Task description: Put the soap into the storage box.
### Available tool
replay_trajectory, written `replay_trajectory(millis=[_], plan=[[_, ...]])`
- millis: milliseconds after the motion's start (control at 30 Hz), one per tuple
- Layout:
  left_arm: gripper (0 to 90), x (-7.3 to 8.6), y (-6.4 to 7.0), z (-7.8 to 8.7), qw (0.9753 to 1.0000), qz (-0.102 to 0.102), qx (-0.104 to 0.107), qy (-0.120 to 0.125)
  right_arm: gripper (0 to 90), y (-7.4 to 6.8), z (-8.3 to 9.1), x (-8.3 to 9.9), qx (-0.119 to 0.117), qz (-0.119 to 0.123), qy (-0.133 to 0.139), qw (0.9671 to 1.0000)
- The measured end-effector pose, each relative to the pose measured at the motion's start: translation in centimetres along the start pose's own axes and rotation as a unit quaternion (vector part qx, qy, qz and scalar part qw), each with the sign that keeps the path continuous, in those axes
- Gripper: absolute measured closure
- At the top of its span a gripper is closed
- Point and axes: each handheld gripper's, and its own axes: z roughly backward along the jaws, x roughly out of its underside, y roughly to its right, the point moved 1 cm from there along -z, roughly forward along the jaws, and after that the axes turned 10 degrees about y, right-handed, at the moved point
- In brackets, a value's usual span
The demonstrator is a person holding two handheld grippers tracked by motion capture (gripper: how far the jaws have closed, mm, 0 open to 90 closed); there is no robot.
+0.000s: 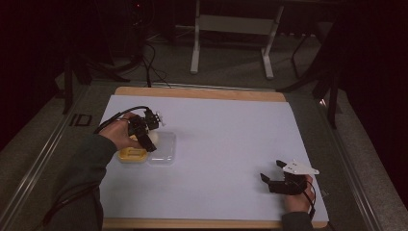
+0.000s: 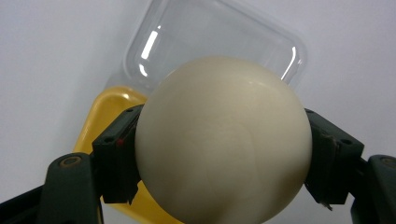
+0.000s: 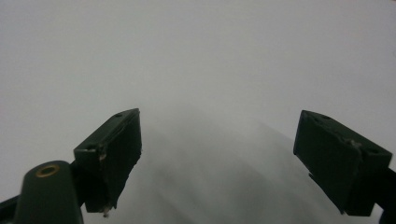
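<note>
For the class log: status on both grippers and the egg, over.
Left gripper shut on cream egg, above yellow tray with clear plastic lid. Right gripper open, empty, over white table sheet. Nothing in the way.

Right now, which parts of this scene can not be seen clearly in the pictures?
- Yellow tray: in the left gripper view the cream ball in the left claw covers most of it, so its contents are hidden.
- Clear lid: too small and dim in the high view to tell whether it touches the tray.
</note>
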Motion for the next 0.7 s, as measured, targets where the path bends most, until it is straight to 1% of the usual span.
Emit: replay_trajectory(millis=[300,367,433,467,700], plan=[[25.6,0.8,-0.6,-0.2,0.9999,0.012,-0.005,-0.005,15.1,0.0,0.0,0.0,0.000,0.000,0.000,1.0000],[25.6,1.0,-0.7,-0.3,0.9998,0.014,-0.007,-0.008,15.1,0.0,0.0,0.0,0.000,0.000,0.000,1.0000],[25.6,1.1,-0.9,-0.4,0.9997,0.014,-0.016,-0.012,15.1,0.0,0.0,0.0,0.000,0.000,0.000,1.0000],[25.6,1.3,-0.9,-0.4,0.9996,0.019,-0.016,-0.013,15.1,0.0,0.0,0.0,0.000,0.000,0.000,1.0000],[25.6,2.1,-1.4,-0.7,0.9992,0.028,-0.020,-0.021,15.1,0.0,0.0,0.0,0.001,0.001,0.000,1.0000]])
